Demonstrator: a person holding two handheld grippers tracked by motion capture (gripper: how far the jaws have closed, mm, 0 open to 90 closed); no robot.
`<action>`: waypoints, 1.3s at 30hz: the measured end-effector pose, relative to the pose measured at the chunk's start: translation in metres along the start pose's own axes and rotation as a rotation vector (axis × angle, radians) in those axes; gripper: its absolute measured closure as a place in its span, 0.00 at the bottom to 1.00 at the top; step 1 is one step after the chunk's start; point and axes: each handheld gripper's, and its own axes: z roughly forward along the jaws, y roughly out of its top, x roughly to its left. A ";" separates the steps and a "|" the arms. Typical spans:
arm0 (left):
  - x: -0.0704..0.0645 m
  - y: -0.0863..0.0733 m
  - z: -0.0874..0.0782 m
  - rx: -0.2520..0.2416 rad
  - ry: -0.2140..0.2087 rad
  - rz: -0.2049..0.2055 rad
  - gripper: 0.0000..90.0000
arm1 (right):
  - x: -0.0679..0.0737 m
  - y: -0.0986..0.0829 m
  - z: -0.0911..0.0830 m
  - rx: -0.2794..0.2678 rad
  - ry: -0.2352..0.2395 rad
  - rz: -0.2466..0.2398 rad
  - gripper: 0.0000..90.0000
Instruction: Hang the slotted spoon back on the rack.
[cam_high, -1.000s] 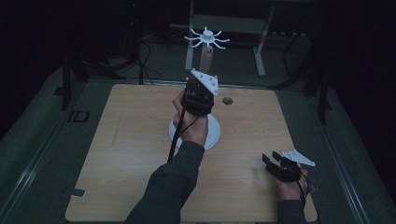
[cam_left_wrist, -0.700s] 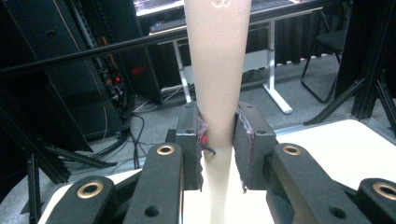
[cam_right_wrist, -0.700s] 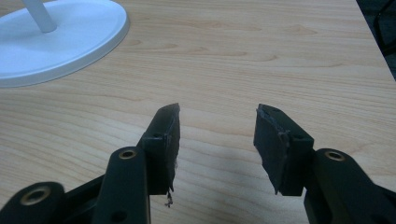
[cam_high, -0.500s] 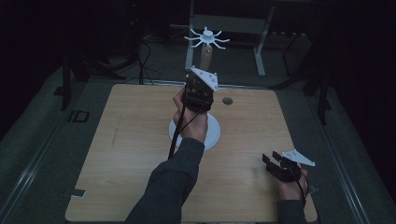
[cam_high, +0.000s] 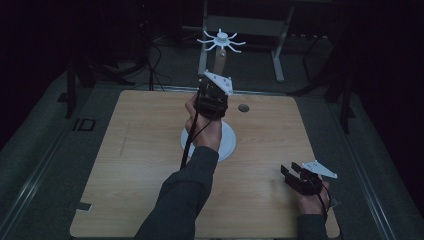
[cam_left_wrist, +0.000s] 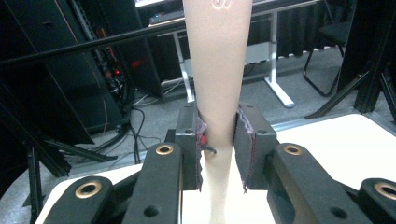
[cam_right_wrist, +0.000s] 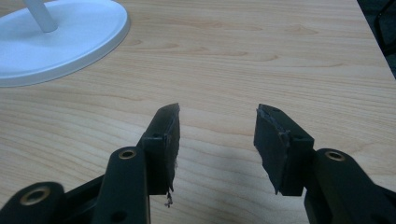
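A white stand rises from a round base (cam_high: 229, 143) in the middle of the wooden table (cam_high: 130, 150). Its tapering beige pole (cam_high: 220, 60) carries a white hub with several spokes (cam_high: 221, 40). My left gripper (cam_high: 214, 89) is held upright over the base and is shut on the pole. In the left gripper view the pads (cam_left_wrist: 245, 140) press both sides of the pole (cam_left_wrist: 219, 70), with the left gripper (cam_left_wrist: 219, 144) centred on it. My right gripper (cam_high: 291, 169) rests low near the table's front right, open with nothing between its jaws. The right gripper view shows it (cam_right_wrist: 217, 126) above bare wood, the base (cam_right_wrist: 60, 37) far to its upper left.
A small dark round hole (cam_high: 243, 107) sits in the table behind the stand. Beyond the far edge are desk legs (cam_high: 277, 55), cables (cam_high: 155, 60) and dark racks. Wide bare wood lies left and right of the base.
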 end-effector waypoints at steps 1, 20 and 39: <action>0.000 0.000 0.000 0.000 -0.002 0.000 0.81 | 0.000 0.000 0.000 0.000 0.000 0.000 0.56; 0.002 -0.005 -0.010 -0.026 -0.054 0.002 0.67 | 0.000 -0.001 0.000 -0.001 -0.006 -0.003 0.55; 0.019 -0.012 -0.040 -0.048 -0.208 -0.040 0.59 | 0.000 0.000 -0.001 0.000 -0.015 -0.002 0.54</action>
